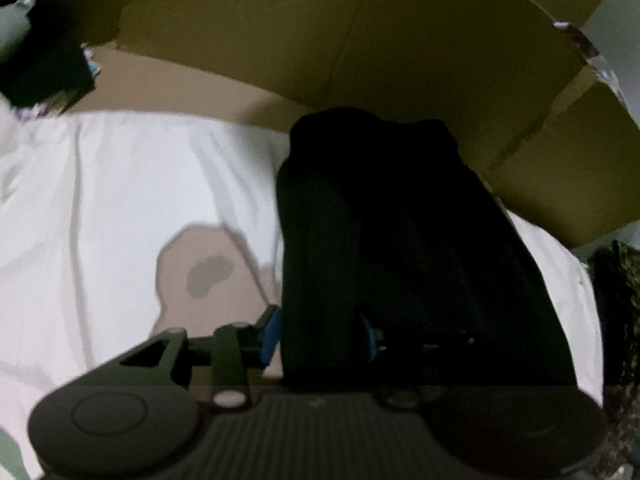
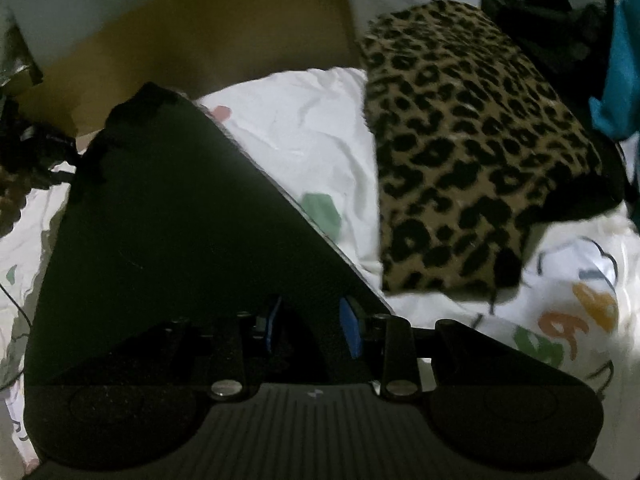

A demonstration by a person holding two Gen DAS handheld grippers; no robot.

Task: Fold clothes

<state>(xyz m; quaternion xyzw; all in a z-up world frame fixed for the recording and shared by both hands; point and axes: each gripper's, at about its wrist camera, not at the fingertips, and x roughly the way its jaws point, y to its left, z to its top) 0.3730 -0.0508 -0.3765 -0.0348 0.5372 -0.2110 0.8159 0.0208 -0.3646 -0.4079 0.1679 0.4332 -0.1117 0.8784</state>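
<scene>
A black garment [image 2: 168,232] is seen clamped between the blue pads of the right gripper [image 2: 310,326]. The same garment [image 1: 400,248] is gripped by the left gripper [image 1: 320,334], stretched above the white printed sheet [image 1: 132,184]. A leopard-print cloth [image 2: 468,152] is noted beside it, cardboard [image 1: 280,32] behind.

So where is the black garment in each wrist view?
Left wrist: black garment runs up the centre-right, from between the fingers toward the cardboard.
Right wrist: it fills the left-centre as a dark triangle over the fingers.
Shared landmark: the white printed sheet beneath it.
</scene>
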